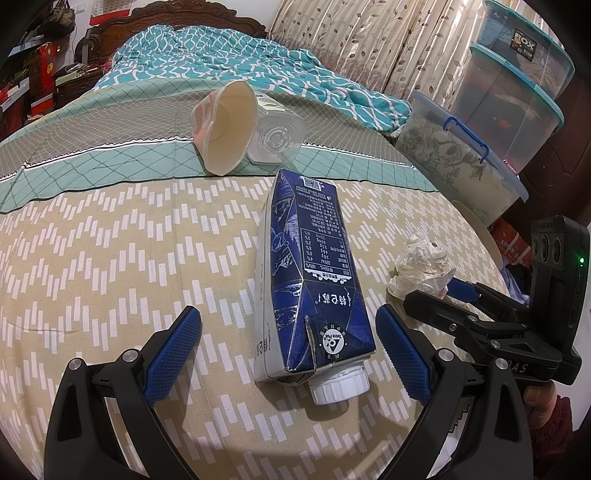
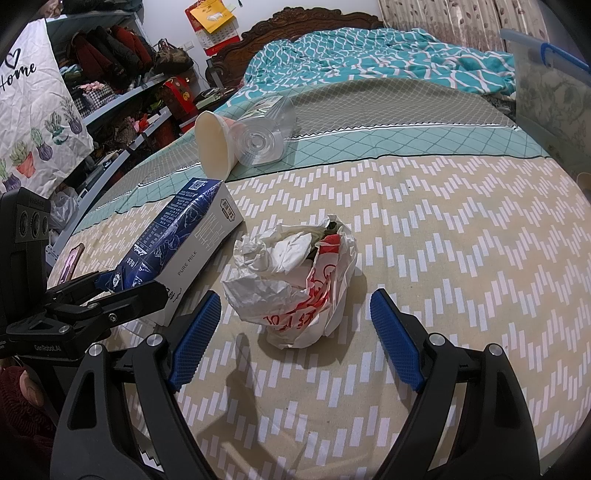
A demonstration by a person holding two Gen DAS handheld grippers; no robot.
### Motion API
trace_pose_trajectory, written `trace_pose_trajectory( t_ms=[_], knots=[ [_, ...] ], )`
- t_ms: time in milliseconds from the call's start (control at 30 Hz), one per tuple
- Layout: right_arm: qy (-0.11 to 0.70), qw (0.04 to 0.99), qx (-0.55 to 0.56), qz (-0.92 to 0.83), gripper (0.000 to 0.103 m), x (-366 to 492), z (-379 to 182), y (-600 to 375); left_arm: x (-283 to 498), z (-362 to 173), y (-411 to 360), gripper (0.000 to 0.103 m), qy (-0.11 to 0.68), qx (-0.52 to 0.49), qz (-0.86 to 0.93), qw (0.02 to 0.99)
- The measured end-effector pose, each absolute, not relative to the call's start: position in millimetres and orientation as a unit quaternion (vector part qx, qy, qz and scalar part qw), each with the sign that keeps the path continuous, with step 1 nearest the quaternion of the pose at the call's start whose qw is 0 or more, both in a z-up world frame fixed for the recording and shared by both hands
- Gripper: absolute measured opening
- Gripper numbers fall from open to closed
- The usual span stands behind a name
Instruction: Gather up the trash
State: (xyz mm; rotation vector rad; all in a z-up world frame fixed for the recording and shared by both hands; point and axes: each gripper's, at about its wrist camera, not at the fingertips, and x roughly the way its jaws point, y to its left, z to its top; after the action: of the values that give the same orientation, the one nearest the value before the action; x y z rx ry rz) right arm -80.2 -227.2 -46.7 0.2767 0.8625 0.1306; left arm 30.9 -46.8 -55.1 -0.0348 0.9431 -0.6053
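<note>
On the bed's beige zigzag-patterned cover (image 1: pixel 110 258), toward its near edge, a blue milk carton (image 1: pixel 314 280) is found lying on its side, its white screw cap (image 1: pixel 338 386) turned toward the left wrist camera. The carton is flanked by the blue pads of the left gripper (image 1: pixel 288 354), whose jaws are spread wide; neither pad is seen touching it and nothing is gripped. Just beside the carton, a crumpled white paper wrapper (image 2: pixel 295 280) with red print is observed resting on the same cover. It sits ahead of the right gripper (image 2: pixel 295 332), roughly centred on the gap; those jaws are likewise held wide apart, clear of the wrapper, with nothing in their hold. Carton and wrapper lie near each other; whether they touch cannot be determined.

Farther up the bed, where the beige cover meets a green lattice-patterned band (image 1: pixel 110 166), a cream paper cup (image 1: pixel 225 129) is noted on its side, mouth toward the cameras. A clear plastic cup (image 1: pixel 275 136) lies against it, base facing outward. Beyond these, a teal and white quilt (image 1: pixel 221 55) is heaped toward the carved wooden headboard (image 2: pixel 314 18).

Off the bed's far side, stacked clear storage boxes (image 1: pixel 517 92) with blue rims are recorded beside a patterned curtain (image 1: pixel 369 37). Along the opposite side, shelves of clothing (image 2: pixel 110 55) are visible. A dark red sleeve (image 1: pixel 554 424) is seen behind the right gripper's body.
</note>
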Motion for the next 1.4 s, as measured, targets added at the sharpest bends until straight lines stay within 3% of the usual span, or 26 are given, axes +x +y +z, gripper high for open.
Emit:
trace_pose_trajectory(
  t_ms=[633,1133,1400],
  knots=[
    [0.416,0.897,0.134,0.063,0.082,-80.9,-47.0,-227.4,31.2,-55.0,-46.5,0.091,0.447,-0.017,-0.287,0.847],
    [0.418,0.898,0.120,0.070,0.074,-77.4,-44.3,-219.3,24.4,-51.6,-56.5,0.090,0.441,0.000,-0.285,0.851],
    [0.418,0.897,0.122,0.071,0.074,-75.6,-44.7,-222.1,26.3,-54.3,-59.3,0.086,0.451,0.003,-0.278,0.848]
  ],
)
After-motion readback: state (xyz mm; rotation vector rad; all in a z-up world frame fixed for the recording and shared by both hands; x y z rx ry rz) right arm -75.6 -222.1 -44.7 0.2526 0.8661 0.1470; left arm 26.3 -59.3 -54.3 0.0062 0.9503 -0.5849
